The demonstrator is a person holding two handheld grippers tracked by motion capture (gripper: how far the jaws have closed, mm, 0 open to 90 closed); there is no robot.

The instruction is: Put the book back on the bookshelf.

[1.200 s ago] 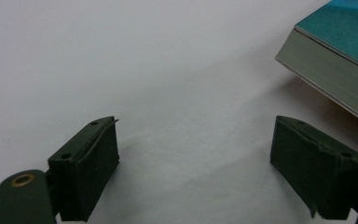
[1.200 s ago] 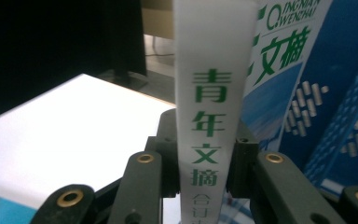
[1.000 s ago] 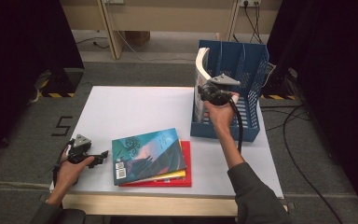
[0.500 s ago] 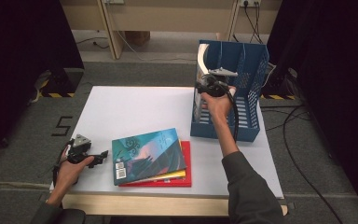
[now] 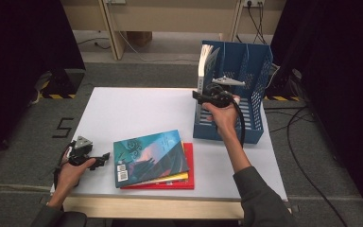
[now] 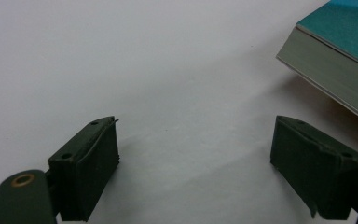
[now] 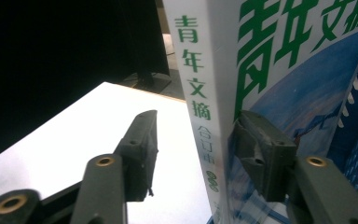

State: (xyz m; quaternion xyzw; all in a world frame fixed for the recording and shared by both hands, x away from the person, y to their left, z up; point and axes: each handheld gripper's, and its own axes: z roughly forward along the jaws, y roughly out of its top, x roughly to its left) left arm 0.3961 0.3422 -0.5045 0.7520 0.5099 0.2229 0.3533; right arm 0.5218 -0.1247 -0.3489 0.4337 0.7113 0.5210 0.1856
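A white book point(image 5: 202, 66) with green characters on its spine point(image 7: 196, 84) stands upright in the left slot of the blue file rack point(image 5: 255, 71). My right gripper point(image 5: 203, 97) is at the rack's near left corner, open point(image 7: 193, 144), its jaws straddling the spine. One jaw touches the cover and the other stands apart. My left gripper point(image 5: 105, 156) rests open point(image 6: 196, 163) on the white table, just left of a teal book point(image 5: 149, 156) that tops a flat stack. The teal book's page edge point(image 6: 340, 56) shows in the left gripper view.
Under the teal book lie a yellow book and a red book point(image 5: 189, 177), near the table's front edge point(image 5: 170, 201). The rack stands at the table's back right. Bare white tabletop point(image 5: 137, 111) spans the middle and back left.
My right gripper has sunk a little and shifted left along the rack's front. The white book stands straighter in its slot. The left gripper has not moved.
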